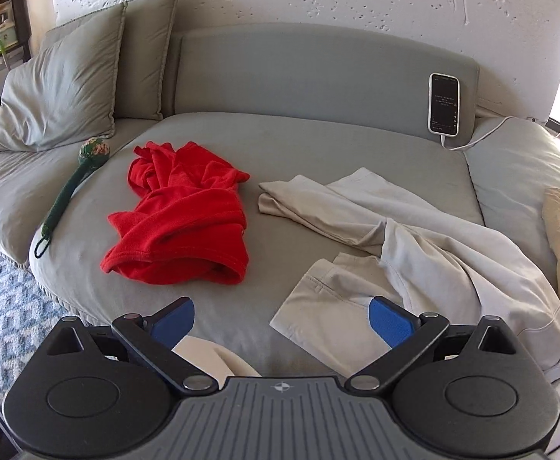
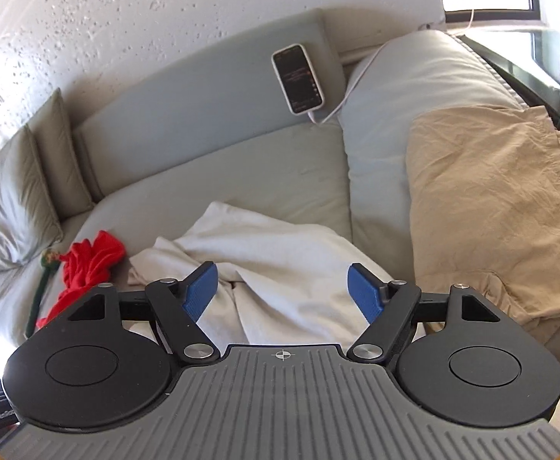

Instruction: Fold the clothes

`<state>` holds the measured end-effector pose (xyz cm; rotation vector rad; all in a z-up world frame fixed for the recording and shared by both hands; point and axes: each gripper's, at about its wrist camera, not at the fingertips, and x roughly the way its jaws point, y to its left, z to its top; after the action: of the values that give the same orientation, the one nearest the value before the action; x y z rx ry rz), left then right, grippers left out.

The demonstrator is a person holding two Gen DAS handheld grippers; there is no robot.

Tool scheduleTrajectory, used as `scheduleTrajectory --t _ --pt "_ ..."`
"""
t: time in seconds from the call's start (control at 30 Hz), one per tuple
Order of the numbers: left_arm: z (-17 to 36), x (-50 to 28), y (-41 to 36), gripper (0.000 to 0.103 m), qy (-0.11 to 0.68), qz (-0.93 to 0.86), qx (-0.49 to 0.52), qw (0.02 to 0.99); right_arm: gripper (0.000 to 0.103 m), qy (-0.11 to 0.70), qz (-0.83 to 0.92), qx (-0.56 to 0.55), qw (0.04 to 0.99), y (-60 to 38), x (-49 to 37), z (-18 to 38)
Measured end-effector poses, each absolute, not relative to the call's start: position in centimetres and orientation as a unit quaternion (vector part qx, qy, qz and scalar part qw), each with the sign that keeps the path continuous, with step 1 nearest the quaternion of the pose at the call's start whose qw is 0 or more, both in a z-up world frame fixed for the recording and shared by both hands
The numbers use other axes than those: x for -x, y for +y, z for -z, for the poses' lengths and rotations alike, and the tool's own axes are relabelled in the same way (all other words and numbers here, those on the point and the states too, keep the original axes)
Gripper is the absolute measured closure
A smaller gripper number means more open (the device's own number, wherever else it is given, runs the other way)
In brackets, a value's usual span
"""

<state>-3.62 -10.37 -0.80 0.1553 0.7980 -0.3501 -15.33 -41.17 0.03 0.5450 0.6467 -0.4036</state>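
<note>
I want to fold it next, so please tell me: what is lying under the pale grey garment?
The pale grey garment lies partly over beige trousers, whose waistband and one leg stick out on the grey sofa cushion. Whatever else lies beneath is covered.

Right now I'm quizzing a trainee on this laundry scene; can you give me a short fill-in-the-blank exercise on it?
1. The crumpled garment lying left of the beige trousers is coloured ____.
2. The phone leaning against the grey backrest has a ____ plugged into its bottom end.
3. Both the left tongs and the right tongs are ____, gripping nothing.
4. The green massage stick lies to the ____ of the crumpled garment.

Missing words: red; cable; open; left
</note>
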Motion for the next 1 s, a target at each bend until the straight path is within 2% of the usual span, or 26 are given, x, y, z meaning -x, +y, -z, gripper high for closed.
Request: scheduleTrajectory --t 0.13,0.27,0.4,0.5,0.6,0.7,0.8,0.87,0.9,0.93,1.0 --pt "1.4 3.8 -11.0 0.006 0.399 0.175 -0.069 0.897 0.027 0.330 0.184 -0.263 0.888 -42.0 15.9 0.7" --pt "3.1 5.0 -12.7 0.015 0.418 0.227 -0.087 0.876 0.027 0.357 0.188 -0.280 0.871 -42.7 16.9 2.6" --pt "3.5 6.4 -15.2 0.019 0.418 0.258 -0.100 0.865 0.027 0.376 0.200 -0.290 0.857 -42.7 17.6 5.0" --pt "3.5 7.0 -16.1 0.018 0.413 0.268 -0.114 0.863 0.027 0.392 0.214 -0.291 0.846 -42.5 17.8 6.8" --pt "3.3 7.1 -16.2 0.015 0.403 0.268 -0.124 0.866 0.011 0.387 0.239 -0.285 0.843 -42.4 17.7 8.5" --pt "3.1 6.8 -15.8 0.015 0.402 0.262 -0.121 0.869 0.009 0.364 0.239 -0.281 0.855 -42.7 16.8 10.1" --pt "2.9 6.3 -15.2 0.015 0.403 0.253 -0.112 0.872 0.011 0.385 0.223 -0.262 0.857 -42.5 14.7 12.2" --pt "2.8 6.0 -14.5 0.014 0.401 0.248 -0.109 0.875 0.056 0.381 0.197 -0.251 0.868 -41.8 14.0 12.6" --pt "2.7 5.9 -14.2 0.013 0.400 0.246 -0.106 0.877 0.089 0.374 0.194 -0.248 0.872 -41.4 14.0 12.3" --pt "2.7 5.6 -13.9 0.013 0.400 0.243 -0.103 0.878 0.096 0.370 0.189 -0.244 0.876 -41.0 14.0 11.9" --pt "2.5 4.7 -13.3 0.013 0.406 0.239 -0.089 0.878 0.097 0.357 0.171 -0.262 0.880 -40.9 14.0 10.5"
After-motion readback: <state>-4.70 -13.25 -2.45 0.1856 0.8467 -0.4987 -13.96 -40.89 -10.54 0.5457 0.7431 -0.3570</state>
